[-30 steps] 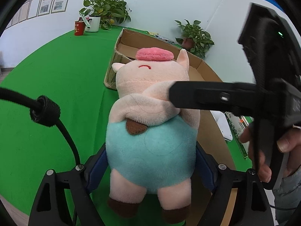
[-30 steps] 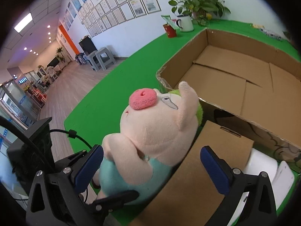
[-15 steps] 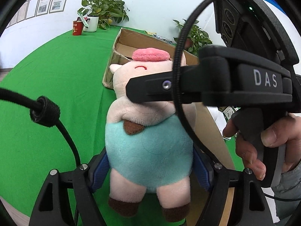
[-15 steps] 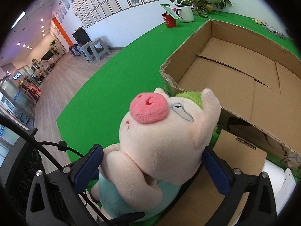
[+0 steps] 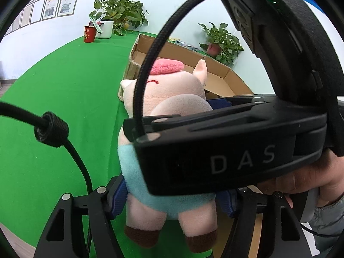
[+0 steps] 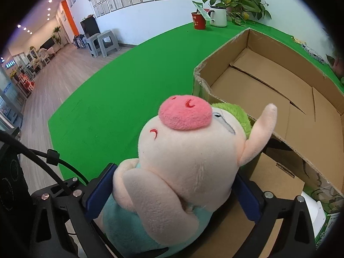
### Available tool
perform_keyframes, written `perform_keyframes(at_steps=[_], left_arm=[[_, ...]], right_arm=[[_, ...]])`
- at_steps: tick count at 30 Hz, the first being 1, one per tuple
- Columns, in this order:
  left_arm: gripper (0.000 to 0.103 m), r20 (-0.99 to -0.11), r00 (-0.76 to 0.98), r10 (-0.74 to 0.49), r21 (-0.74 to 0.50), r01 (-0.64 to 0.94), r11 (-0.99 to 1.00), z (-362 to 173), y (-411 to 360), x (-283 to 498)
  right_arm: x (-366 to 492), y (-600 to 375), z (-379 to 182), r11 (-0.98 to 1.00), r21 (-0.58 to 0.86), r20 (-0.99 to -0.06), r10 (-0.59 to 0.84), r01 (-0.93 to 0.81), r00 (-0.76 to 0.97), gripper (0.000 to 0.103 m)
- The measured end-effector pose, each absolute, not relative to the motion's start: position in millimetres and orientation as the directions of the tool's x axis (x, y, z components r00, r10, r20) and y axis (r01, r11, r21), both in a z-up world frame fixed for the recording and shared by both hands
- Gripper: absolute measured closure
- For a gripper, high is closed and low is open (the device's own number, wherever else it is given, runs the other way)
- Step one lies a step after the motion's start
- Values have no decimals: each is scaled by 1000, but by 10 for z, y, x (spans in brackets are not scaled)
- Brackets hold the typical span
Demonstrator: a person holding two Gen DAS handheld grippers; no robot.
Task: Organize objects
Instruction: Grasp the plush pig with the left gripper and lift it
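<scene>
A plush pig (image 6: 189, 154) with a pink snout, green hair and a teal belly (image 5: 133, 172) stands upright on the green table, just in front of an open cardboard box (image 6: 268, 90). My left gripper (image 5: 172, 197) has its blue pads pressed on both sides of the belly, and its jaws are closing. My right gripper (image 6: 172, 195) straddles the pig's head and arm from above. Its jaws are closing with the pig between them, the pads beside the plush without squeezing it. In the left wrist view its black housing (image 5: 236, 157), held by a hand (image 5: 305, 178), hides the pig's middle.
The box (image 5: 172, 49) lies behind the pig with only its floor flaps inside. A flat cardboard piece (image 6: 268, 185) and a white object (image 6: 311, 210) lie to the right. A red cup (image 6: 198, 21), a white mug (image 6: 219, 17) and potted plants stand at the far edge.
The right gripper has swung in over the pig, so its jaws now flank the head and its housing fills the left wrist view. The left jaws have narrowed on the belly.
</scene>
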State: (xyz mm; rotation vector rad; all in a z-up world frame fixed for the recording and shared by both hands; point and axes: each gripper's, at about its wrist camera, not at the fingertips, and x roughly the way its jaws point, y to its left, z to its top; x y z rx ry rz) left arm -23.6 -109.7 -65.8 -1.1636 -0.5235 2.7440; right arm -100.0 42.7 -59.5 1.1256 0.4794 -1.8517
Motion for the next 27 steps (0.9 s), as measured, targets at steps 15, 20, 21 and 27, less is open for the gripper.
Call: perform_keyframes(at_steps=[15, 20, 21, 27], left_arm=[[39, -600, -793, 104, -168, -2, -986, 127, -724, -325], [39, -556, -829, 63, -74, -25, -997, 513, -536, -529], [39, -550, -834, 56, -61, -26, -998, 561, -512, -561], [39, -512, -859, 18, 16, -31, -999, 837, -389, -862]], right_arm=[[-1058, 679, 156, -509, 116, -690, -659, 853, -299, 22], [-1263, 787, 511, -517, 122, -614, -710, 847, -345, 22], [-1305, 798, 580, -518, 119, -599, -718, 847, -355, 22], [-1568, 804, 823, -515, 126, -536, -755, 848, -378, 22]])
